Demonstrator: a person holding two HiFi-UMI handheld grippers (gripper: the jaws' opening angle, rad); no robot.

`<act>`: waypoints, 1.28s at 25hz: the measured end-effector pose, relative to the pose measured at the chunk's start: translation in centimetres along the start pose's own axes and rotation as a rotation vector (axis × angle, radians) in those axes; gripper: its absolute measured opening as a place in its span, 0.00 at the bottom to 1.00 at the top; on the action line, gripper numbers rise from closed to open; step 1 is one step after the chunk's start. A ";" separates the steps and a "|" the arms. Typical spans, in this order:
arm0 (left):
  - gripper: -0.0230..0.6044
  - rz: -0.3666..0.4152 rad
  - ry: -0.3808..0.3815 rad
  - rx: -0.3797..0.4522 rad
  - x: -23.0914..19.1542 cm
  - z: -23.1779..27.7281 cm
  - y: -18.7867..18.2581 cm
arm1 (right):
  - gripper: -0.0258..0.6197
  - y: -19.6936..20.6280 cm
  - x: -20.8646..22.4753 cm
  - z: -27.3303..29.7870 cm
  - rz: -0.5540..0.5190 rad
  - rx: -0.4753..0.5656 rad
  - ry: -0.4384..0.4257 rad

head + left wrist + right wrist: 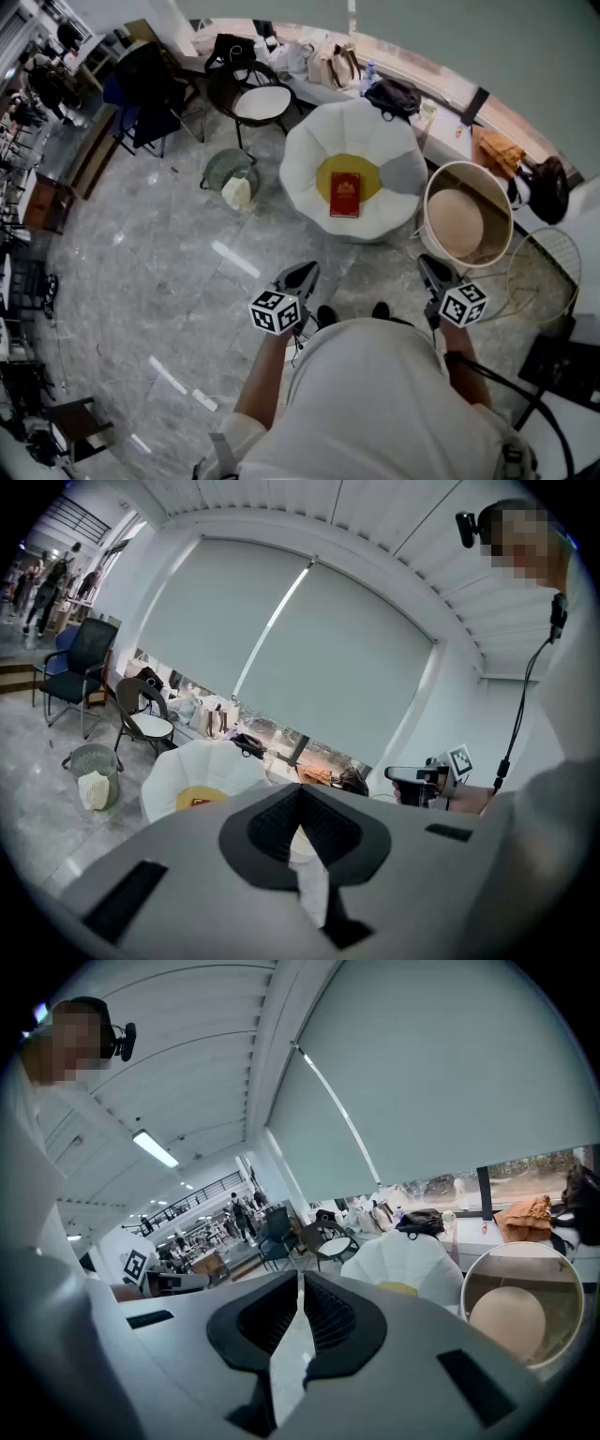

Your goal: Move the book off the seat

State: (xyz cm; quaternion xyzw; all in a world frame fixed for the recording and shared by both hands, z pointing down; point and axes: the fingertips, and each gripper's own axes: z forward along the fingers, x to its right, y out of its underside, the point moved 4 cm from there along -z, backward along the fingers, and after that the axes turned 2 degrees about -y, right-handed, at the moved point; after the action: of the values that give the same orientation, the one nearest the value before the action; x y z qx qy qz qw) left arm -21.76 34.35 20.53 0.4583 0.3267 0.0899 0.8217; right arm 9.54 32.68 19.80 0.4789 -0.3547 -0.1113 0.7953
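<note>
Left gripper (302, 272) and right gripper (427, 264) are closed, empty. The red rectangular book (345, 194) lies centred on the white petal-shaped seat (309, 150), ahead of me, lengthwise away; I judge left marginally nearer.

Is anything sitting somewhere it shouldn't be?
Yes. The red book lies flat on the yellow cushion of the white flower-shaped chair, right where someone would sit. Nothing looks spilled or broken.

Both arms reach forward at waist height, left claw (302, 276) and right claw (433, 269) closed, empty, tilted slightly downward.
</note>
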 end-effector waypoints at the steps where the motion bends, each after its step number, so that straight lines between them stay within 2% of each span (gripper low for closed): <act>1: 0.04 0.000 0.001 -0.001 0.0 0.0 -0.1 | 0.11 -0.2 -0.2 0.0 0.005 -0.002 0.003; 16: 0.04 0.007 0.021 -0.017 -0.8 -1.3 0.6 | 0.12 0.4 -2.5 0.3 0.001 -0.005 -0.002; 24: 0.04 0.013 0.055 -0.040 -2.4 -2.8 1.2 | 0.12 1.9 -4.4 0.7 0.020 -0.008 0.036; 32: 0.04 0.070 0.092 -0.087 -4.6 -4.3 1.8 | 0.12 4.1 -6.6 1.5 0.040 -0.002 0.098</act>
State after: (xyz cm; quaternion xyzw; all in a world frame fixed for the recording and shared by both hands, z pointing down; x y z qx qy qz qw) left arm -27.67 36.31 22.55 0.4289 0.3437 0.1539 0.8212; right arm 3.11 37.14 20.67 0.4759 -0.3247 -0.0723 0.8142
